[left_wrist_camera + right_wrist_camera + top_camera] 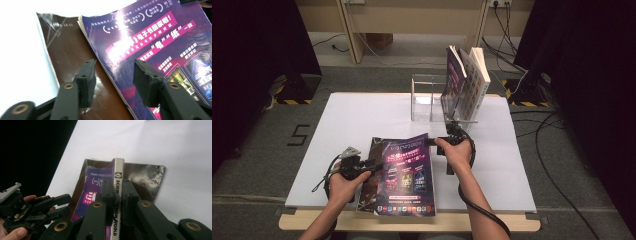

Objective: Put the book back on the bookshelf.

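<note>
The left gripper hangs with jaws apart over the brown magazine; the right gripper is clamped on the purple magazine's spine, tilting it up. Next, likely, it goes upright into the clear rack beyond

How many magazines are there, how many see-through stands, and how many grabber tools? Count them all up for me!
Magazines lying flat: 2, the purple magazine and the dark brown magazine under it
Magazines standing in the stand: 2, a purple one and a colourful one
Clear stands: 1, the clear acrylic stand
Grippers: 2, the left gripper and the right gripper
Total: 7
</note>
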### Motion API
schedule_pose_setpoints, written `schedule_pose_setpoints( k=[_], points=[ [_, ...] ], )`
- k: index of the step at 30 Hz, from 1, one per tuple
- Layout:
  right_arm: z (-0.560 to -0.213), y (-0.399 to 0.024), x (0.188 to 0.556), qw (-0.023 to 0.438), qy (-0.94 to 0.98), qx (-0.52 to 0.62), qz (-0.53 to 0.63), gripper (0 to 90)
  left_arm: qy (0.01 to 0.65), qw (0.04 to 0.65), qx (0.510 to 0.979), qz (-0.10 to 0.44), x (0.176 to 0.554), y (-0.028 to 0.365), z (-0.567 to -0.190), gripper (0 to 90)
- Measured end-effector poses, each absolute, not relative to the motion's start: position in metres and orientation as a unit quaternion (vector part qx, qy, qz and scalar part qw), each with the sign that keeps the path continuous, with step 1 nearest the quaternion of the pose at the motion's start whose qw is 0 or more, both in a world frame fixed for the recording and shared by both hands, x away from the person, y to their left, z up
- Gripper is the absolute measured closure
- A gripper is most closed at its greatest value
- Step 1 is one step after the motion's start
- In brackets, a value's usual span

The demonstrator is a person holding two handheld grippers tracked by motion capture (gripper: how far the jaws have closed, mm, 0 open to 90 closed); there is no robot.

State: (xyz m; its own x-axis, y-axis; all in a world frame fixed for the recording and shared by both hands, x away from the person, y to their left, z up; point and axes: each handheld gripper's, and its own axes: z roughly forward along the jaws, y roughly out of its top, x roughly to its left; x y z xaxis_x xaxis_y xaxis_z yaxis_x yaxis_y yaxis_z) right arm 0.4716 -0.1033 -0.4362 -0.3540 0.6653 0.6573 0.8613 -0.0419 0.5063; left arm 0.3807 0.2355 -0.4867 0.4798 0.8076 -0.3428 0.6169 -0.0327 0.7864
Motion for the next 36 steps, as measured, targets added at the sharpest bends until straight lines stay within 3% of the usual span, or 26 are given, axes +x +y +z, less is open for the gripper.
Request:
schedule_pose_setpoints(
  k=[11, 36],
  points=[
    [-0.402, -0.098, 0.456, 0.019, -0.703, -0.530, -0.474, 83.2, 0.506, 0.481, 0.708, 0.103, 0.380, 0.240, -0.487, 40.7],
    [-0.377, -0.107, 0.439, -0.038, -0.688, -0.520, -0.505, 83.2, 0.497, 0.498, 0.703, 0.103, 0.386, 0.243, -0.480, 39.6]
  ],
)
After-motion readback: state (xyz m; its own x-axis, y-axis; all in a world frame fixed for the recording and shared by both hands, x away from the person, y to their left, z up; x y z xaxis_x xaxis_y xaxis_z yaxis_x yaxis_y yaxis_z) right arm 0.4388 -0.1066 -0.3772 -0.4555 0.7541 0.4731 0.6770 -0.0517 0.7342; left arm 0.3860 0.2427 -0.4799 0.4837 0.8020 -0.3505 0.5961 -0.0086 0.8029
